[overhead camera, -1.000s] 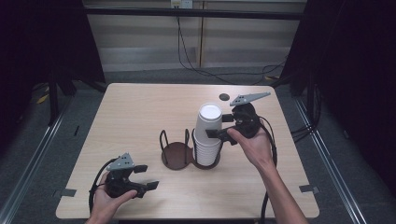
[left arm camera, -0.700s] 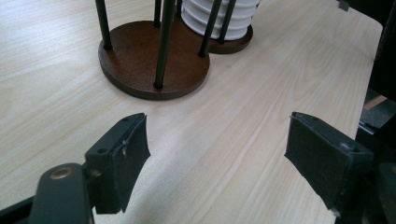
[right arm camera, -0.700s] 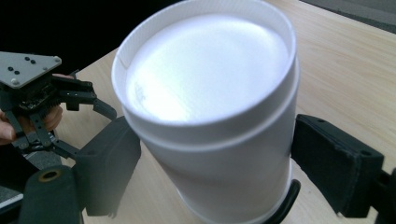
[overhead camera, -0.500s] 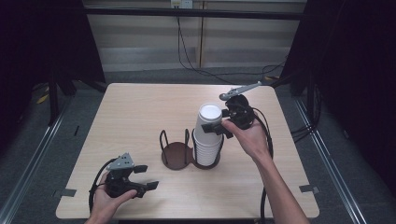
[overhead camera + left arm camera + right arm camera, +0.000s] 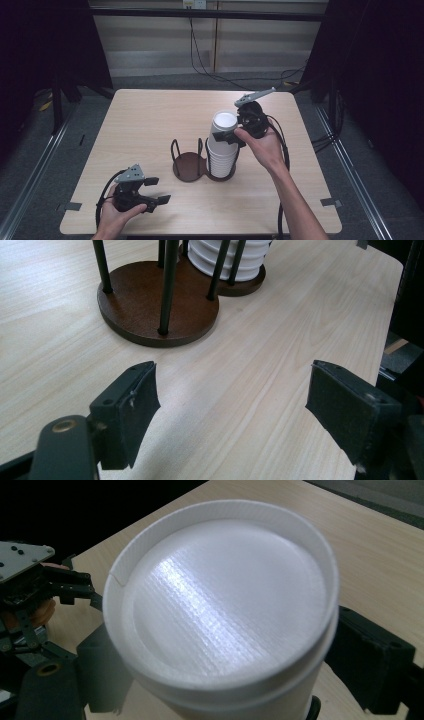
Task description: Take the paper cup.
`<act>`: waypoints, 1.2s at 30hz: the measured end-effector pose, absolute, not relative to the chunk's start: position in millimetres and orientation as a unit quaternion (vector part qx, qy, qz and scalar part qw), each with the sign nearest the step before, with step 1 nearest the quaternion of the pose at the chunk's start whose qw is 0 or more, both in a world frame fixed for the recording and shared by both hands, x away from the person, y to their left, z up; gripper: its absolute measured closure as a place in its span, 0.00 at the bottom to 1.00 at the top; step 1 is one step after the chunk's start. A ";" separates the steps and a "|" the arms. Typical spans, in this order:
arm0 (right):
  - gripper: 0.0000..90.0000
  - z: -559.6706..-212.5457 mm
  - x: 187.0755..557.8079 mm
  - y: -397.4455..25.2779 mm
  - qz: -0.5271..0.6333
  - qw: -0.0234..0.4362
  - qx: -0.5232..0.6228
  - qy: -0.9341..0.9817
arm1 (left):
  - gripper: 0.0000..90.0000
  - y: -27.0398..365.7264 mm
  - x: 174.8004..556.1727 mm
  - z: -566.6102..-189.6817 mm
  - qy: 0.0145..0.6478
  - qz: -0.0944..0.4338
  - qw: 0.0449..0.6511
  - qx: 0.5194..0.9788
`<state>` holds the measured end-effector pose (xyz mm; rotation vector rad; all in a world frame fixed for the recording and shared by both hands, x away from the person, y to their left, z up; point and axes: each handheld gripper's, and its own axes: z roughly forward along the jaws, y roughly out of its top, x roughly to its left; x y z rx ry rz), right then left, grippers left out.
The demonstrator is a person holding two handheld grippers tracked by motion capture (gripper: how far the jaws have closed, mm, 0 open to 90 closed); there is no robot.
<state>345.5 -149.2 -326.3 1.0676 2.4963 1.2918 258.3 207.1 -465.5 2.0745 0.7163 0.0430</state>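
— Moved in closer? Right hand-held gripper [image 5: 236, 136] now pinching the top cup [image 5: 225, 126] of the white stack [image 5: 222, 157] in the holder [image 5: 192, 165].
— Ready to lift. Left hand-held gripper [image 5: 152, 191] spread wide, resting near the table [image 5: 150, 120] edge.

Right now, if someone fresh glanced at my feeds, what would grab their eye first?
The tall stack of white cups standing upside down in the right ring of a dark two-ring holder at mid-table, with the right gripper closed on the top cup. Next, the left gripper near the table's front left edge, jaws wide open, holding nothing.
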 end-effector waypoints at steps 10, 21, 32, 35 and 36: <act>0.20 -326.3 343.9 -144.4 0.426 0.092 0.344 0.832 | 0.23 206.8 258.2 -465.7 0.290 0.016 0.456 0.841; 0.22 -320.8 341.8 -141.8 0.424 0.105 0.345 0.831 | 0.23 205.1 258.6 -467.0 0.288 0.010 0.452 0.844; 0.22 -316.9 339.5 -146.1 0.443 0.108 0.343 0.821 | 0.23 205.5 258.5 -466.8 0.288 0.010 0.453 0.844; 0.22 -315.9 338.6 -146.6 0.446 0.108 0.344 0.819 | 0.23 205.6 258.7 -466.7 0.288 0.010 0.452 0.844; 0.22 -315.6 338.4 -146.8 0.447 0.109 0.344 0.818 | 0.23 205.5 258.6 -466.9 0.289 0.011 0.452 0.844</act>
